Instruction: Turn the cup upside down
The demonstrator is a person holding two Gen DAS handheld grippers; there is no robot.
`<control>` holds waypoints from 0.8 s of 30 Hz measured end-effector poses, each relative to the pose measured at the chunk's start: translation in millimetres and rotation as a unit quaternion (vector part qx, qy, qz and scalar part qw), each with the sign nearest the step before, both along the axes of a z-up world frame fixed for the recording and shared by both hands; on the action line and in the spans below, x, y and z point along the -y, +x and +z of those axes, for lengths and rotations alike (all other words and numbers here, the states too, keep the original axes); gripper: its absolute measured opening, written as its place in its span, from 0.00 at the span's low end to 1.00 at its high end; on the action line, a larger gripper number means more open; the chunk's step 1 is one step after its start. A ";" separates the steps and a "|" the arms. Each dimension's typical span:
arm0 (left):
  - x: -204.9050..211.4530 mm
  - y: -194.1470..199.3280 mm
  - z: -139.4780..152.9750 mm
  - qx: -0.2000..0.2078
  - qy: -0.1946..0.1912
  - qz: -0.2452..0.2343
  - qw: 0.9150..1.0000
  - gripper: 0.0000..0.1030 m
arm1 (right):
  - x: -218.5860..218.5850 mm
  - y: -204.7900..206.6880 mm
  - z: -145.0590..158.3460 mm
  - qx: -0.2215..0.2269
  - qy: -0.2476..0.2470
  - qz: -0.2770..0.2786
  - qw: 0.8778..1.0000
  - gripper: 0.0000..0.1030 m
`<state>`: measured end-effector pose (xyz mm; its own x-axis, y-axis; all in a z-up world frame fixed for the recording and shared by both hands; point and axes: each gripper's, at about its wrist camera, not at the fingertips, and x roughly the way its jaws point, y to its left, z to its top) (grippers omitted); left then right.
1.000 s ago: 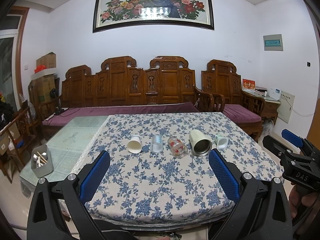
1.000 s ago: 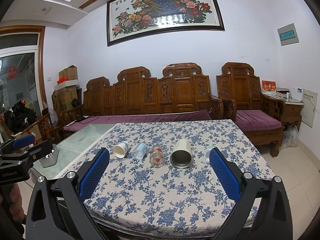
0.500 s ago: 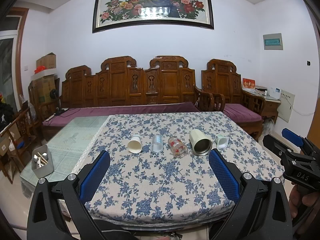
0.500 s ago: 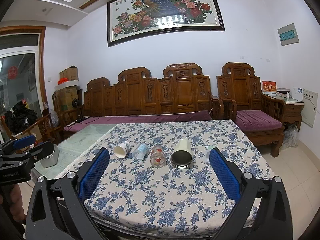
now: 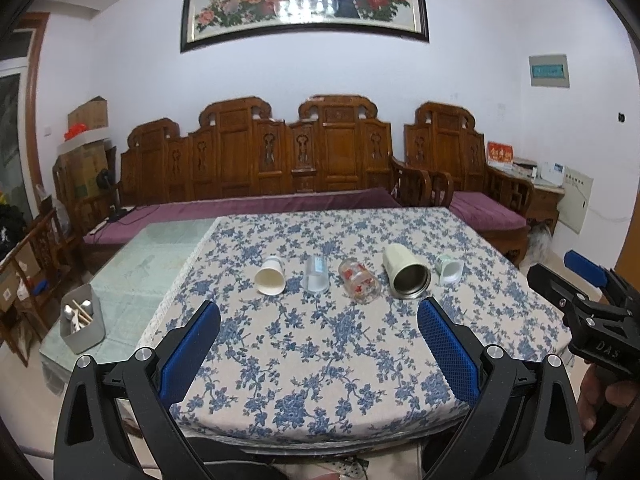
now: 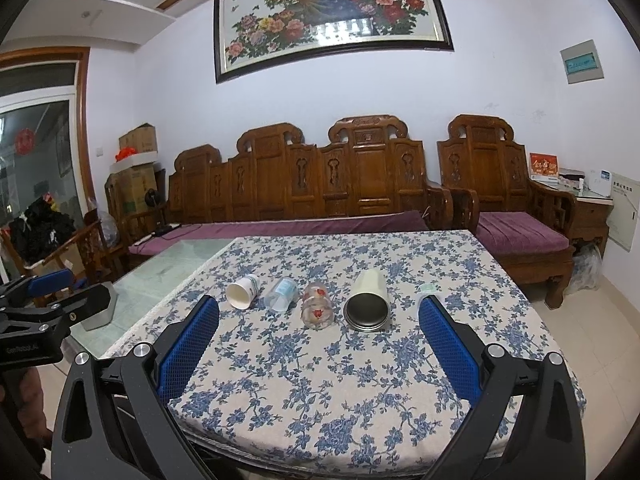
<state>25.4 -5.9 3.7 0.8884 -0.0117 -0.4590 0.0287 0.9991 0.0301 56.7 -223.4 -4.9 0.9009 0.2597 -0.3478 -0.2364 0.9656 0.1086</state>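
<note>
cups lie in a row across the middle of the floral tabletop (image 5: 320,360), all on their sides: white paper cup (image 5: 270,277), clear plastic cup (image 5: 316,274), red-flowered glass (image 5: 359,281), cream steel-lined tumbler (image 5: 405,271), small pale green cup (image 5: 450,267). nothing has shifted over the last second; both views match the earlier ones. left tool (image 5: 318,354) and right tool (image 6: 318,354) hang wide open and empty at the near edge, well short of the row. judging by that, flipping hasn't begun.

It was a home's living room: ahead of the claws stood a carved wooden sofa (image 5: 280,168), a peacock painting (image 6: 332,12) and a floral-clothed table (image 5: 360,344).
</note>
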 end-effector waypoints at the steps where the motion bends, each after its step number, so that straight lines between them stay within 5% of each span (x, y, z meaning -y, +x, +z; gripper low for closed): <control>1: -0.1 6.6 -0.7 -0.005 0.003 -0.001 1.000 0.92 | -0.8 6.6 -1.3 -0.003 -0.002 0.002 1.000 0.98; 24: -16.7 183.4 -28.0 -0.119 0.049 -0.041 0.991 0.92 | -34.8 176.7 -34.0 -0.104 -0.020 0.060 0.993 0.98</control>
<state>208.8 10.8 -24.3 0.7532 -0.0255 -0.6573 0.1283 0.9858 0.1088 233.4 -188.7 -38.9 0.7722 0.3429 -0.5349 -0.3259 0.9364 0.1297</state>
